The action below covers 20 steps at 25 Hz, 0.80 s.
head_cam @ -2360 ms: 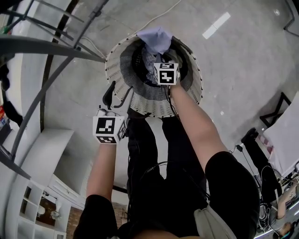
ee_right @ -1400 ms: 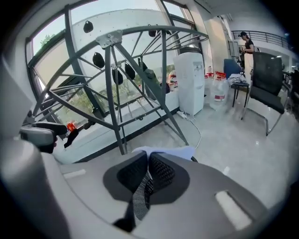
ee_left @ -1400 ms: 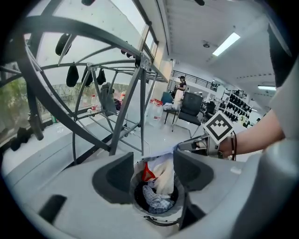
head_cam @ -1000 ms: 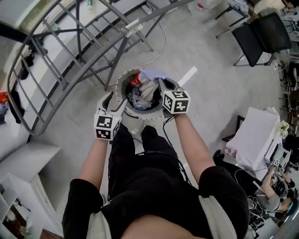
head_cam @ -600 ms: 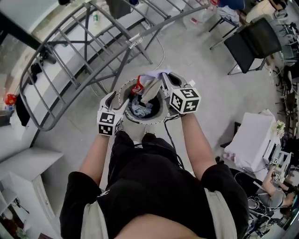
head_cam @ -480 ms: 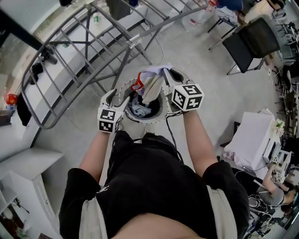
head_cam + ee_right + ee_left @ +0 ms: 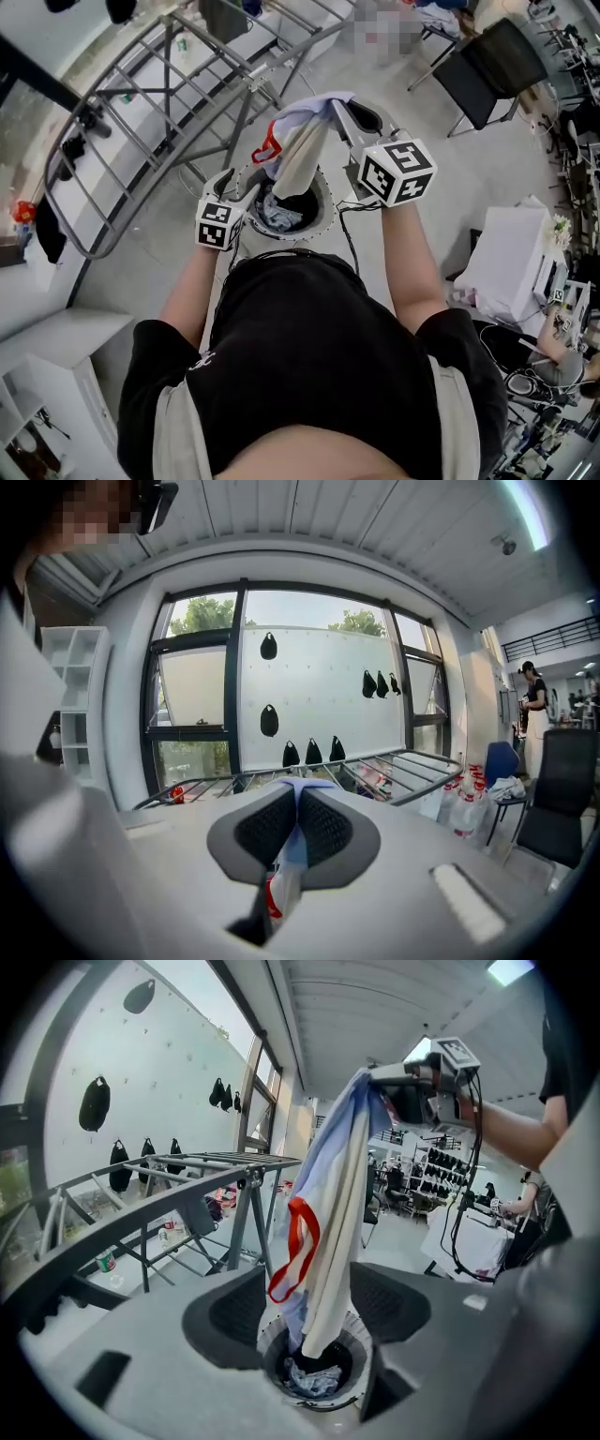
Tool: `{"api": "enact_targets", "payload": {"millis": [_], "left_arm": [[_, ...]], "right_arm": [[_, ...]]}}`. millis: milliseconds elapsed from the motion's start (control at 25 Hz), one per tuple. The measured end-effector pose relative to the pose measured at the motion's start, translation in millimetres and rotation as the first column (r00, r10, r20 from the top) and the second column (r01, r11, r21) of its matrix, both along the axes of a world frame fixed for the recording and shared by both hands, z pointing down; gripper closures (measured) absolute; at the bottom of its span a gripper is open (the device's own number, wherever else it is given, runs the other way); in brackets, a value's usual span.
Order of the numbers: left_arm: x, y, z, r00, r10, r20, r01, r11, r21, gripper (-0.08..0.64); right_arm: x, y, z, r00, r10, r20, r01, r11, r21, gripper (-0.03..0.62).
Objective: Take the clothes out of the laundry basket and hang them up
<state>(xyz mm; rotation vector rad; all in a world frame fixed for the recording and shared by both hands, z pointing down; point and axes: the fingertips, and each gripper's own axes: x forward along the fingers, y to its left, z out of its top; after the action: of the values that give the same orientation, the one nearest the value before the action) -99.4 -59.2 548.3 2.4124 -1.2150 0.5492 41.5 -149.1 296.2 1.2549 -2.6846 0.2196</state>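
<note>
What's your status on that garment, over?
Right gripper shut on the garment, held above the basket, tail hanging toward it. Left gripper open, empty, near the rim. Drying rack beyond, nothing seen between.

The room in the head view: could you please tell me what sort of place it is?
Probably a lab or workshop rather than a home: a bare concrete floor, a metal drying rack beside a laundry basket, and a black office chair.

Probably a lab or workshop: bare concrete floor (image 7: 131,277), black office chair (image 7: 494,67), drying rack (image 7: 225,1159).
</note>
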Motion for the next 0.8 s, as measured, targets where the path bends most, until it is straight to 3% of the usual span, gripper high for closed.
{"api": "enact_targets", "payload": {"millis": [200,400,560,640,680,800], "left_arm": [[12,-11,27,0.996,0.061,0.061,-0.059,0.998,-0.032,0.264],[20,-40,61,0.995,0.071,0.076,-0.065,0.995,-0.081,0.258],[44,-53,86,0.991,0.108,0.072,-0.098,0.986,-0.134,0.172],[63,-49,94,0.982,0.163,0.097,-0.148,0.977,-0.152,0.174],[72,-45,97,0.974,0.194,0.116,-0.175,0.972,-0.155,0.213],[90,-32,98,0.952,0.258,0.163,-0.24,0.963,-0.119,0.466]], "right_arm": [[3,18,-36,1.0,-0.023,0.015,0.022,0.998,0.062,0.572],[4,32,-53,0.999,-0.034,0.017,0.032,0.996,0.085,0.572],[5,38,-55,1.0,-0.023,0.014,0.022,0.997,0.078,0.572],[10,41,-57,1.0,-0.016,0.014,0.015,0.997,0.08,0.572],[15,43,-58,1.0,-0.009,0.016,0.008,0.997,0.08,0.572],[31,48,-59,0.999,0.027,0.022,-0.028,0.996,0.082,0.572]]}}
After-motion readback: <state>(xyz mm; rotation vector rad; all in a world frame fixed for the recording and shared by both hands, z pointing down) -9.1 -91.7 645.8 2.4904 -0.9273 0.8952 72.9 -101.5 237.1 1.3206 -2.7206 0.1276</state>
